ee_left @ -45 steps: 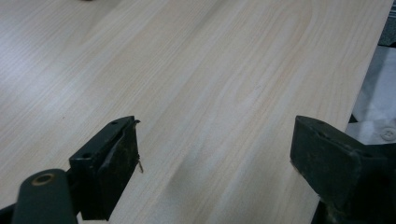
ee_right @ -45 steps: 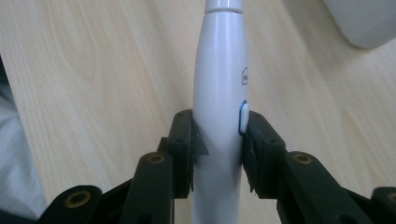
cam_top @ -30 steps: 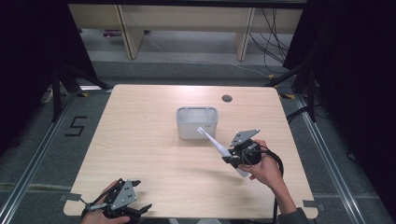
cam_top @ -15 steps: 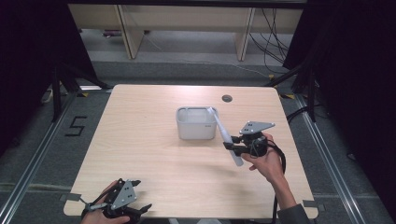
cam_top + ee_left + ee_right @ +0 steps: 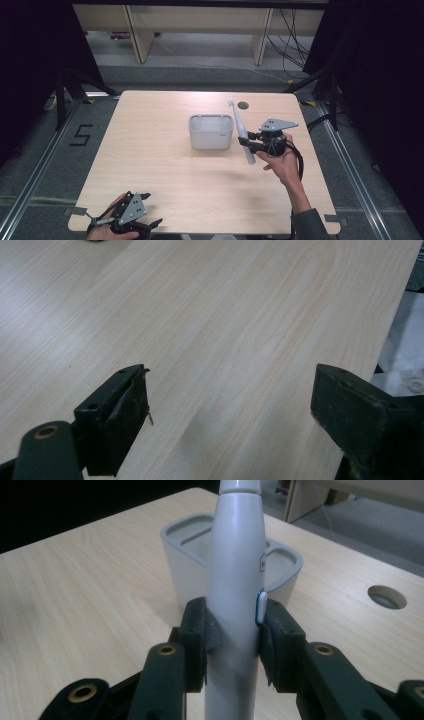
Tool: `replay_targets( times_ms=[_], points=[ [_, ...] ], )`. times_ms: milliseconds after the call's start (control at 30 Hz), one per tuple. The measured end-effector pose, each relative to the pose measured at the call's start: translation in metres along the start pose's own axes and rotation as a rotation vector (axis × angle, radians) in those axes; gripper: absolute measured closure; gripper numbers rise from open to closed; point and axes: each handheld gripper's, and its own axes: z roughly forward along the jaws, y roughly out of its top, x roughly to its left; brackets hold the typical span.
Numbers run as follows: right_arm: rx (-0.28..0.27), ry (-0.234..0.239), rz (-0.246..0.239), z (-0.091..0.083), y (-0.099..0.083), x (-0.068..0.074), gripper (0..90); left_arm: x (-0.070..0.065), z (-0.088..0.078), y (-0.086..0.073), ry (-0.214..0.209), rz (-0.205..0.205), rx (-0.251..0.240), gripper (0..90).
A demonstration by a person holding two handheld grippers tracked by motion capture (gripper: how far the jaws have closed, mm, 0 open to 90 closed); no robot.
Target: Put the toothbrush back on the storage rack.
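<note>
We are gripping the electric toothbrush [image 5: 243, 135] upright in the right gripper [image 5: 248, 144], lifted clear, with lowering it into the holder [image 5: 210, 131] just beyond the jaws left.

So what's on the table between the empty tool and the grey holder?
Nothing: in the high view, bare table runs from the left tool to the grey holder.

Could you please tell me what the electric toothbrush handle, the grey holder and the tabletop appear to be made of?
The toothbrush handle looks like smooth white plastic with a soft sheen and a small blue-edged button. The grey holder seems to be moulded matte plastic, with rounded, even walls. The tabletop shows pale wood grain, probably laminate rather than solid wood.
</note>
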Motion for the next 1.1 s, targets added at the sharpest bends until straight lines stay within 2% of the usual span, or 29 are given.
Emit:
replay_targets(
  times_ms=[33,67,100,133,167,200,233,267,300,333,367,400,433,467,500,533,567,600,633,733,767,800,833,867,900,967,1000,1033,1100],
  points=[
    [-0.022,-0.016,-0.012,0.001,0.001,-0.001,66.6,0.000,0.000,0.000,0.004,0.006,0.007,14.8],
    [-0.037,-0.011,0.022,0.003,0.002,0.000,66.6,-0.001,0.001,0.000,0.012,-0.001,-0.013,14.8],
    [-0.045,-0.010,0.010,0.004,0.004,-0.002,66.6,-0.002,0.001,0.000,0.003,-0.018,-0.023,14.8],
    [-0.047,-0.027,0.009,0.003,0.006,-0.002,66.7,-0.001,0.001,0.000,0.004,-0.008,-0.020,14.8],
    [-0.061,-0.024,0.022,0.004,0.007,-0.002,66.6,0.000,0.000,0.000,-0.005,0.005,-0.002,14.8],
    [-0.069,-0.023,0.014,0.004,0.009,-0.003,66.6,0.001,0.000,0.000,0.002,0.006,0.007,14.8],
    [-0.092,-0.037,0.003,0.005,0.010,-0.005,66.6,0.000,0.000,0.000,0.013,0.004,-0.003,14.8],
    [-0.092,-0.032,0.019,0.005,0.012,-0.004,66.6,-0.002,0.001,0.000,-0.002,-0.017,-0.027,14.8],
    [-0.110,-0.038,0.019,0.006,0.013,-0.005,66.6,-0.002,0.001,0.000,-0.001,-0.018,-0.029,14.8],
    [-0.115,-0.022,0.029,0.007,0.015,-0.005,66.6,0.000,0.001,0.000,0.009,0.005,-0.010,14.8],
    [-0.143,-0.047,0.028,0.008,0.017,-0.006,66.6,0.000,-0.001,0.000,-0.001,0.007,0.005,14.8],
    [-0.143,-0.047,0.028,0.008,0.017,-0.006,66.6,0.000,0.000,0.000,0.016,0.003,-0.005,14.8],
    [-0.149,-0.040,0.066,0.009,0.019,-0.005,66.6,-0.002,0.001,0.000,-0.003,-0.017,-0.027,14.8],
    [-0.141,-0.032,0.065,0.009,0.020,-0.006,66.6,-0.003,0.001,0.000,-0.004,-0.025,-0.032,14.8],
    [-0.157,-0.029,0.047,0.011,0.022,-0.007,66.6,0.000,0.001,-0.001,0.005,0.003,-0.016,14.8],
    [-0.158,-0.044,0.060,0.011,0.023,-0.006,66.6,0.000,0.000,0.000,-0.001,0.006,0.006,14.8],
    [-0.158,-0.044,0.060,0.011,0.023,-0.006,66.6,0.000,0.000,0.000,0.011,0.004,0.000,14.8],
    [-0.166,-0.042,0.048,0.012,0.024,-0.007,66.6,0.000,0.000,0.000,0.005,0.004,0.000,14.8],
    [-0.158,-0.041,0.059,0.012,0.026,-0.007,66.6,-0.001,0.001,0.000,0.016,0.003,-0.011,14.8],
    [-0.181,-0.043,0.070,0.015,0.033,-0.008,66.6,0.001,0.000,0.000,-0.001,0.005,0.006,14.8],
    [-0.181,-0.043,0.070,0.015,0.033,-0.008,66.6,0.000,0.000,0.000,0.012,0.002,-0.001,14.8],
    [-0.193,-0.050,0.062,0.016,0.035,-0.009,66.6,-0.001,0.001,0.000,0.007,-0.013,-0.019,14.8],
    [-0.183,-0.048,0.076,0.016,0.037,-0.008,66.6,-0.002,0.001,0.000,-0.002,-0.015,-0.021,14.8],
    [-0.184,-0.058,0.070,0.016,0.040,-0.009,66.6,-0.002,0.001,0.000,-0.002,-0.018,-0.024,14.8],
    [-0.194,-0.065,0.067,0.017,0.042,-0.009,66.6,0.001,-0.001,0.000,0.009,0.013,0.008,14.8],
    [-0.205,-0.063,0.064,0.019,0.046,-0.009,66.6,-0.001,0.001,0.000,0.007,-0.016,-0.021,14.8],
    [-0.205,-0.062,0.066,0.020,0.050,-0.008,66.6,-0.001,0.000,0.000,0.015,-0.010,-0.021,14.8],
    [-0.205,-0.062,0.066,0.020,0.050,-0.008,66.6,-0.001,0.000,0.000,-0.003,-0.014,-0.023,14.8],
    [-0.212,-0.075,0.061,0.022,0.054,-0.009,66.6,-0.002,0.000,0.000,0.007,-0.019,-0.023,14.8]
  ],
)
